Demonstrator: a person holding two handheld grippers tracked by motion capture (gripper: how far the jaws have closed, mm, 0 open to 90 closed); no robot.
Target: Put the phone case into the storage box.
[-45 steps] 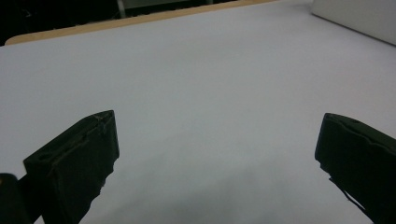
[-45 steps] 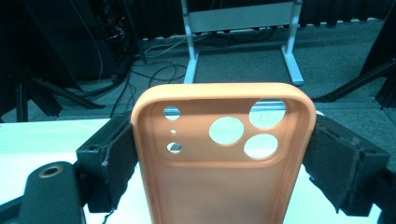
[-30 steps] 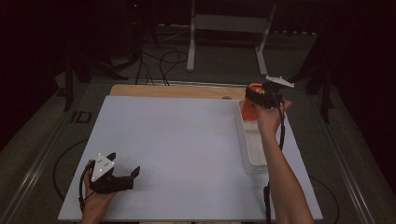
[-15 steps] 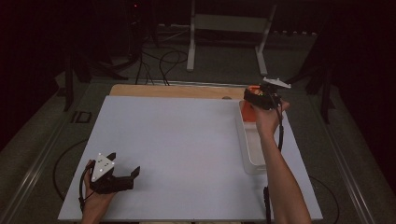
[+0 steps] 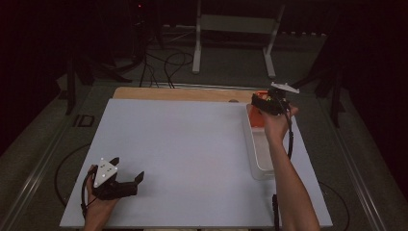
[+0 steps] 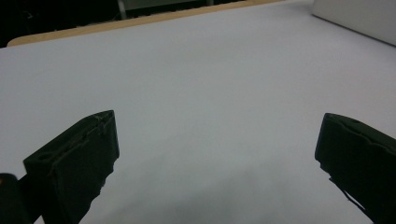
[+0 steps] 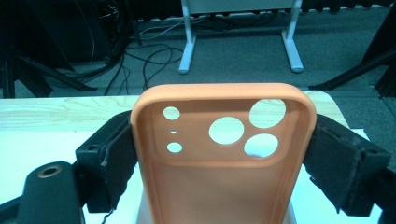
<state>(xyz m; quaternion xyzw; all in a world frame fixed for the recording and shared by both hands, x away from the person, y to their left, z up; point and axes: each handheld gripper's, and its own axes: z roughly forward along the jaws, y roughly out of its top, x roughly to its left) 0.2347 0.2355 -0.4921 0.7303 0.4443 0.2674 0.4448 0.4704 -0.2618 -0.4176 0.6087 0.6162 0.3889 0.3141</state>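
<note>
My right gripper (image 5: 263, 103) is raised over the far end of a long white tray (image 5: 260, 159) at the table's right side. It is shut on an orange phone case (image 7: 224, 163), gripped across its width by both jaws. The case stands upright with its camera cut-outs at the top, and it is also visible as an orange patch (image 5: 257, 119) under the hand. My left gripper (image 5: 128, 168) rests near the front left of the white table sheet (image 5: 192, 144). In the left gripper view its jaws (image 6: 215, 154) stand wide open with nothing between them.
A strip of wooden tabletop (image 5: 183, 94) runs along the far edge. Beyond it stand a white metal frame (image 5: 235, 29) and cables (image 5: 163, 62) on the dark floor. The tray's near corner (image 6: 359, 18) lies far ahead of the left gripper.
The right gripper has shifted very slightly to the left with the orange case in it. The left gripper has stayed put.
</note>
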